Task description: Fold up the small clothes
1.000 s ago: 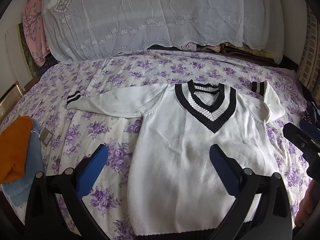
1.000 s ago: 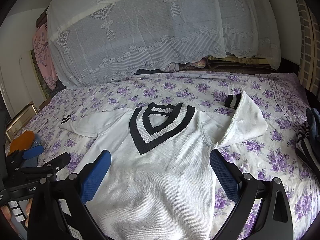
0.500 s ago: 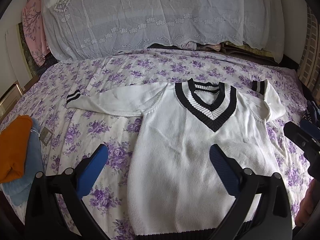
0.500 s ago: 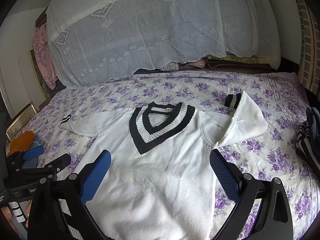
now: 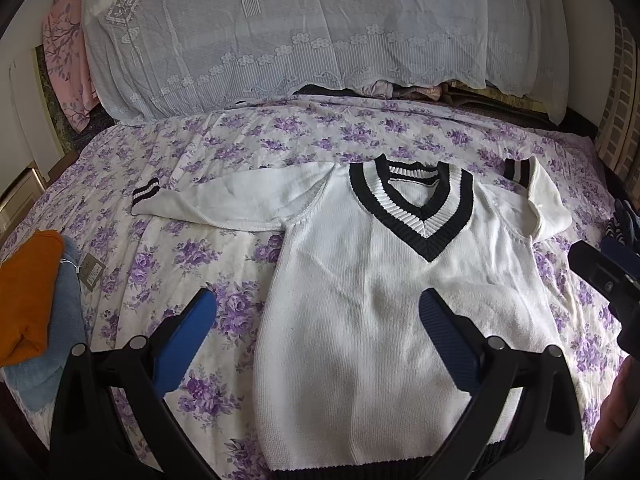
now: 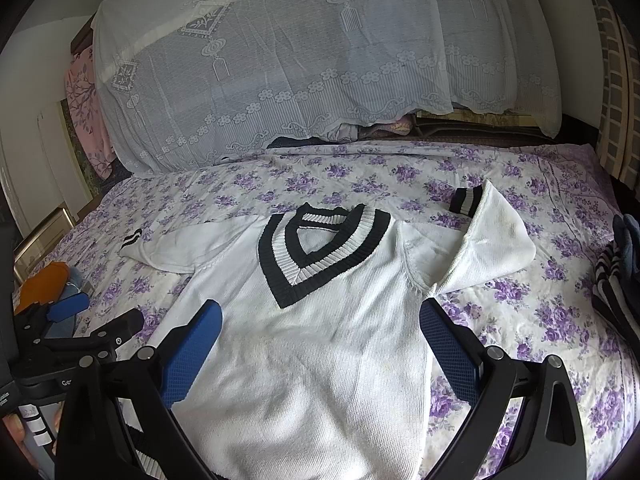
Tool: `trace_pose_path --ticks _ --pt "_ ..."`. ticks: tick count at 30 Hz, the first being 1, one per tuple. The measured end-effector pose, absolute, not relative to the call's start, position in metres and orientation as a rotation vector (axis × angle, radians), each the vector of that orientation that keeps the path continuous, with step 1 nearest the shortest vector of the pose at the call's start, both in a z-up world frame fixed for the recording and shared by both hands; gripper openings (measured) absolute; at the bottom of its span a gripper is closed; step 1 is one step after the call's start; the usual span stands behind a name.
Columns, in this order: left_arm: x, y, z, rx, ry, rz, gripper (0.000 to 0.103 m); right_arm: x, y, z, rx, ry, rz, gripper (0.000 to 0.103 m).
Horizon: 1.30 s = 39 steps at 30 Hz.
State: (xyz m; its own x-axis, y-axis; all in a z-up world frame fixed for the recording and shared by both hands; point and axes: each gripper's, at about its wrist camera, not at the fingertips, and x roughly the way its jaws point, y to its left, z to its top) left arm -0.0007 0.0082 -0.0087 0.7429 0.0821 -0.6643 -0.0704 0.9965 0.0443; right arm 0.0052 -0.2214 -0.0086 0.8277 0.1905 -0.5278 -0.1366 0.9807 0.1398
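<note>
Almost nothing has moved since the earlier frames: both views match, sweater in the same pose, only a slight shift of the left camera.

Left gripper (image 5: 318, 316): jaws wide open, holding nothing, hovering above the near edge of the bed; its left blue pad (image 5: 184, 338) is over the floral bedsheet (image 5: 192, 256), its right pad over the sweater body. Right gripper (image 6: 320, 328): jaws wide open, empty, hovering over the sweater's lower body.

White V-neck sweater (image 5: 360, 320) lies flat, front up, on the bedsheet, black-and-white striped collar (image 5: 412, 204) toward the far side, black hem at the near edge. Left sleeve (image 5: 240, 200) stretched out flat to the left, striped cuff at its end. Right sleeve (image 6: 492, 236) bent back on itself, cuff pointing far.

Far left, near edge: orange folded garment (image 5: 28, 288) on top of a light blue one (image 5: 66, 320), paper tag (image 5: 91, 272) beside them. Far right: dark striped clothing (image 6: 616, 292). Far end of bed: pile covered with white lace cloth (image 5: 320, 28). A hand (image 5: 612, 412) shows at the right edge of the left view.
</note>
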Motion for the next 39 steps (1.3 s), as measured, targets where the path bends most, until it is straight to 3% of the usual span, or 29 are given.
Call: trace_pose_path --ticks 13,20,32,36,39 --pt "0.0 0.008 -0.009 0.02 0.733 0.085 0.099 0.007 -0.222 -0.011 0.097 0.579 0.171 0.099" --pt "0.026 0.045 -0.036 -0.014 0.815 0.154 0.099 0.037 -0.246 -0.04 0.085 0.65 0.098 0.099" --pt "0.155 0.067 -0.071 -0.042 0.937 0.208 0.099 0.2 -0.356 -0.011 -0.014 0.638 -0.189 0.099" --pt "0.175 0.076 -0.118 -0.073 0.943 0.23 0.099 0.269 -0.395 -0.016 0.019 0.715 -0.249 0.099" --pt "0.172 0.074 -0.114 -0.068 0.91 0.212 0.099 0.308 -0.412 -0.034 0.053 0.785 -0.282 0.098"
